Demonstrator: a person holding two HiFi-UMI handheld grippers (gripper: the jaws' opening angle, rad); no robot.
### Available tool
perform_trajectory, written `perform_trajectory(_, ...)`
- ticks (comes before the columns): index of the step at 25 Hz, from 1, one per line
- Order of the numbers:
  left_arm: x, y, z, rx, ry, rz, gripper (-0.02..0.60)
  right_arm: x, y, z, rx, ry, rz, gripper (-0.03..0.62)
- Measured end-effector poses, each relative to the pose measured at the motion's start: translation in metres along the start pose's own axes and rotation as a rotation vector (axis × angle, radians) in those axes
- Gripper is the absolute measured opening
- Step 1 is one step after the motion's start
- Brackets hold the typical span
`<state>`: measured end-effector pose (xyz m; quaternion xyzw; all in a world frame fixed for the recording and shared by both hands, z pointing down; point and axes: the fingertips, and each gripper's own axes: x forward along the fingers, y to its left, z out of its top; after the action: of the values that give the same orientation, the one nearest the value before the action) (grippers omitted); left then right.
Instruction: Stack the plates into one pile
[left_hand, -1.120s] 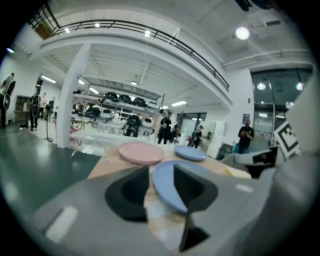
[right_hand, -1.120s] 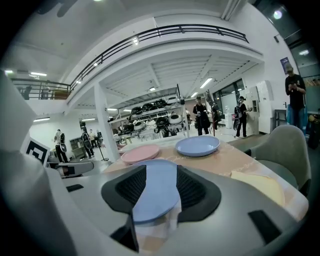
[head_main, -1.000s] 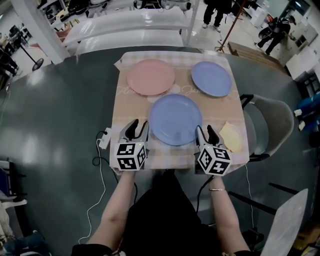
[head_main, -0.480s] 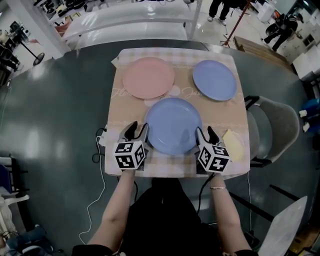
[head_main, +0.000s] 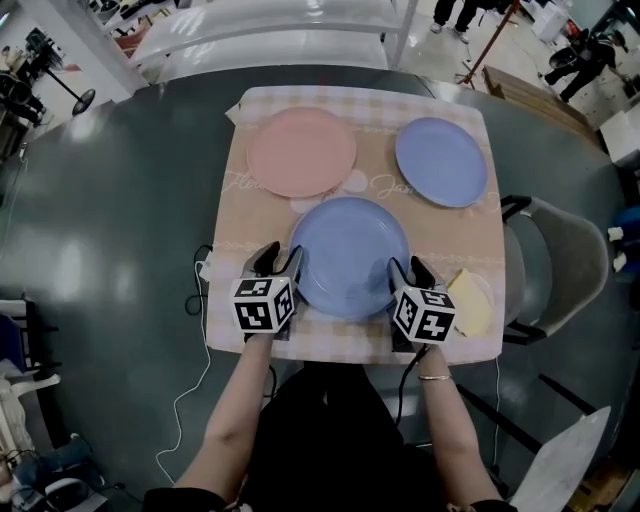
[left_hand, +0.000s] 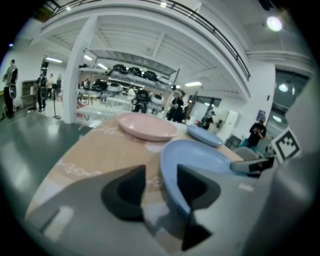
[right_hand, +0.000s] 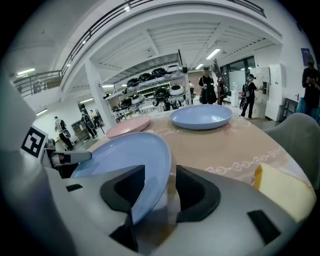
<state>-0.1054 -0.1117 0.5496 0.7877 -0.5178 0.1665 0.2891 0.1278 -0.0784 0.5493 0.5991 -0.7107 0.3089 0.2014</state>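
Three plates lie on the checked tablecloth (head_main: 258, 215): a pink plate (head_main: 301, 152) at the far left, a blue plate (head_main: 441, 161) at the far right, and a near blue plate (head_main: 350, 257) in front of me. My left gripper (head_main: 279, 262) is at the near plate's left edge, its jaws opening. In the left gripper view that rim (left_hand: 170, 170) runs between the jaws of the left gripper (left_hand: 161, 175), unpressed. My right gripper (head_main: 408, 272) is at the plate's right edge. Its jaws (right_hand: 160, 172) stand wide around the rim (right_hand: 152, 170), a gap showing.
A flat yellow thing (head_main: 470, 300) lies at the table's near right corner, beside my right gripper. A grey chair (head_main: 560, 262) stands to the right of the table. A white cable (head_main: 198, 300) hangs off the left edge. Dark floor surrounds the table.
Both grippers have moved inward to the near blue plate's edges, and its rim now sits between their jaws. The plates have not moved.
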Motion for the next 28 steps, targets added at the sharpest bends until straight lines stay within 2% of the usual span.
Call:
perform_trajectory(8,0.007,-0.001,-0.006,0.050,0.072,0.022,0.173,0.010,0.005,-0.007,-0.039,0.054,0.013,0.184)
perform_trajectory(13,0.009,-0.002,-0.009,0.083,0.102,0.032,0.141,0.011,0.003,-0.010,-0.059,0.068,-0.004,0.153)
perform_trajectory(23,0.015,-0.009,-0.011,0.067,0.123,0.026,0.095,0.010,0.002,-0.009,-0.038,0.069,-0.019,0.127)
perform_trajectory(25,0.014,-0.007,-0.010,0.050,0.118,0.042,0.093,0.008,0.004,-0.007,-0.035,0.067,-0.017,0.123)
perform_trajectory(28,0.009,-0.002,-0.005,0.053,0.106,0.072,0.055,0.005,0.009,-0.001,-0.033,0.060,-0.011,0.120)
